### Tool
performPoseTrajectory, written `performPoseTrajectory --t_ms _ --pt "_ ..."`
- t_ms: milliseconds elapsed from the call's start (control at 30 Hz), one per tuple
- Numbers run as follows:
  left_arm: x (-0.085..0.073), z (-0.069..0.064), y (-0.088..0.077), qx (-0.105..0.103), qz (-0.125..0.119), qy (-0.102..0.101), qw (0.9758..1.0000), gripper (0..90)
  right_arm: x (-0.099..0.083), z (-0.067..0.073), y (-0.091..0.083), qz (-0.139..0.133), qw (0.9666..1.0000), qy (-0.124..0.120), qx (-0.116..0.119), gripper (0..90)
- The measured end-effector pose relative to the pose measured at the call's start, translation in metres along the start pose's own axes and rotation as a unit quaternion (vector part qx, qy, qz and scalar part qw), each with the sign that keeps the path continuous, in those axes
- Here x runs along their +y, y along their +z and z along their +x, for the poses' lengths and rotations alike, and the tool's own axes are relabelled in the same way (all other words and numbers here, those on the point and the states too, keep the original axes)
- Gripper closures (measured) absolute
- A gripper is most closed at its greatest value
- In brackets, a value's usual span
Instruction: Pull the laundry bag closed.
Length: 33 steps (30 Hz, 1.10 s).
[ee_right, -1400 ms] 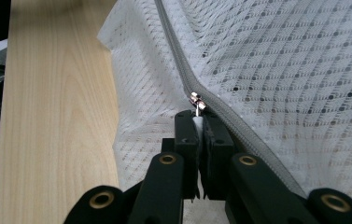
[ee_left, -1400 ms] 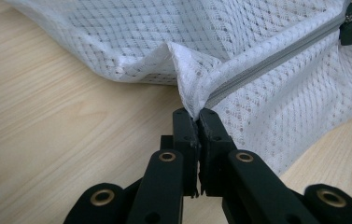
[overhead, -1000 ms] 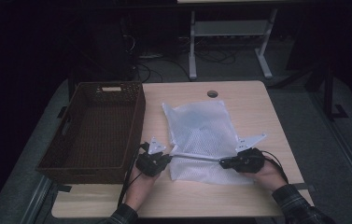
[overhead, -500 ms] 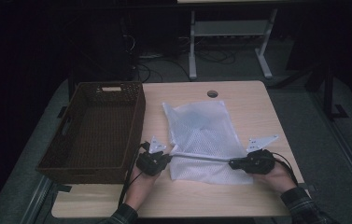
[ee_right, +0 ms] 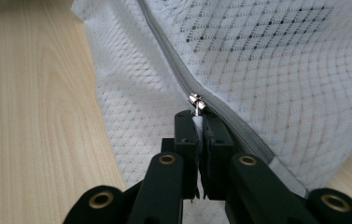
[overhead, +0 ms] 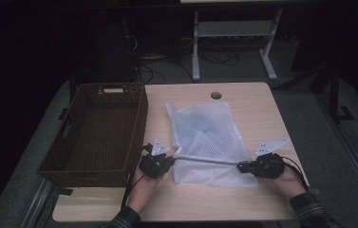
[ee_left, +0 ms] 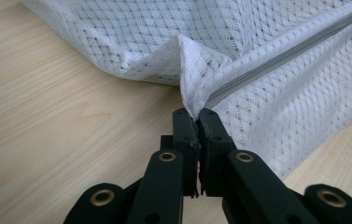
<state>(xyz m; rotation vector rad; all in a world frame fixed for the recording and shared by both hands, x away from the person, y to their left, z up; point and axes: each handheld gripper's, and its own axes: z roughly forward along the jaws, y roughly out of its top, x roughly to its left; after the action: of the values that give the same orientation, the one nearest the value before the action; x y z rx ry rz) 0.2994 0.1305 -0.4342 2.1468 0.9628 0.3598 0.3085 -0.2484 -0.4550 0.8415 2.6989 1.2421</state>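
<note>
Left gripper (ee_left: 197, 114) clamps mesh laundry bag (ee_left: 267, 42) corner at the zipper end; right gripper (ee_right: 197, 116) pinches zipper pull (ee_right: 195, 103) at its tips.

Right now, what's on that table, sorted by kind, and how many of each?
White mesh laundry bag: 1
Brown woven basket: 1
Black hand-held grippers: 2, left gripper and right gripper, each shut on the bag's zip edge
Total: 4
</note>
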Motion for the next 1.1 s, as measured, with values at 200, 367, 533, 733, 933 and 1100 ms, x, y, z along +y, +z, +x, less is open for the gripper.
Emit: performPoseTrajectory --t_ms 200,367,533,733,933,1100 --pt "0.003 0.002 0.003 0.005 0.001 0.002 1.0 87.6 -0.004 -0.002 -0.004 -0.004 1.0 0.004 -0.003 86.4" --pt "0.006 0.001 0.007 0.004 0.002 0.006 1.0 87.6 -0.007 -0.002 -0.006 -0.003 0.9999 0.007 -0.008 86.3" --pt "0.007 0.002 0.006 0.001 0.002 0.005 1.0 87.6 -0.012 -0.003 -0.009 -0.003 0.9998 0.014 -0.016 86.3" --pt "0.006 0.002 0.002 0.002 0.001 0.004 1.0 87.6 -0.014 -0.006 -0.011 -0.002 0.9996 0.021 -0.019 86.3" --pt "0.006 0.001 0.002 0.0 0.003 0.005 1.0 87.6 -0.016 -0.008 -0.013 -0.004 0.9995 0.023 -0.02 86.4" --pt "0.005 0.003 0.001 0.002 0.001 -0.001 1.0 87.6 -0.017 -0.01 -0.014 0.001 0.9994 0.024 -0.026 86.3"
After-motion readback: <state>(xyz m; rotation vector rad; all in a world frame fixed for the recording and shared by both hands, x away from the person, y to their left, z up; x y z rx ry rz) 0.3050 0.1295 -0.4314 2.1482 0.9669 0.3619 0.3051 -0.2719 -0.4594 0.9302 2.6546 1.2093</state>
